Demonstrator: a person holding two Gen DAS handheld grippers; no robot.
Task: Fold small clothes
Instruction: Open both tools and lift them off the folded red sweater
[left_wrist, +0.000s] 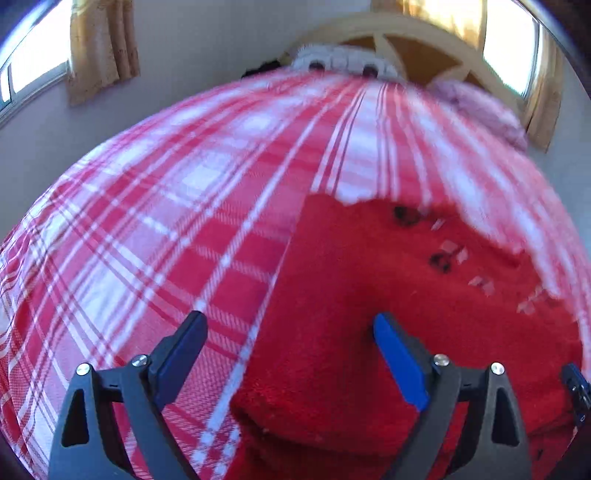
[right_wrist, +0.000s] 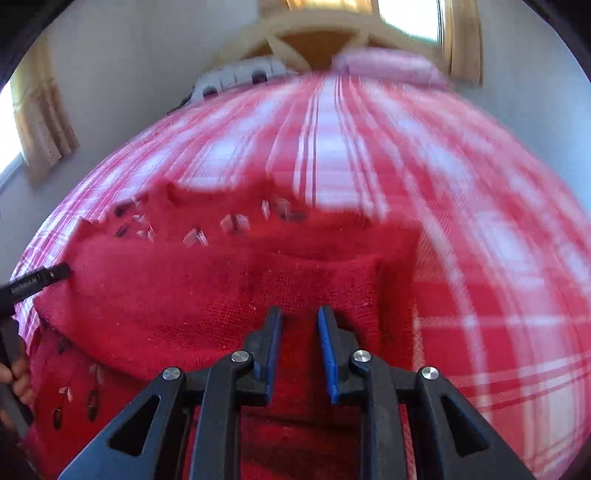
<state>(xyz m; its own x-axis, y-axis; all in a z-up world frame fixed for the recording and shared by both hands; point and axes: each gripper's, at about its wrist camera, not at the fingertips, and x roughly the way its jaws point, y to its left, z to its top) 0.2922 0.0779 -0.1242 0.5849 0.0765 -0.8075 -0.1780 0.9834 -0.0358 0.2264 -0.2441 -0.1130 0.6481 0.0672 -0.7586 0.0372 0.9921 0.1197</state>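
- Left gripper (left_wrist: 290, 325): black plastic frame, triangular cut-outs, silver screws behind the blue finger pads (left_wrist: 400, 363).
- Right gripper (right_wrist: 300, 319): same black frame, four silver screws behind ribbed blue pads (right_wrist: 328, 363).

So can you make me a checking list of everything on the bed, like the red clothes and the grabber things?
Surface: red and white checked bedspread, lying fairly flat.
Job's things: red knitted garment with small dark and pale decorations, already partly folded over itself.
Clutter: pink pillow and a white patterned thing at the head of the bed.
Grippers: left gripper open wide over the garment's edge; right gripper slightly open above the garment, nothing between its pads.
Cables: nothing seen.
Surroundings: wooden headboard, yellow curtains, bright windows.
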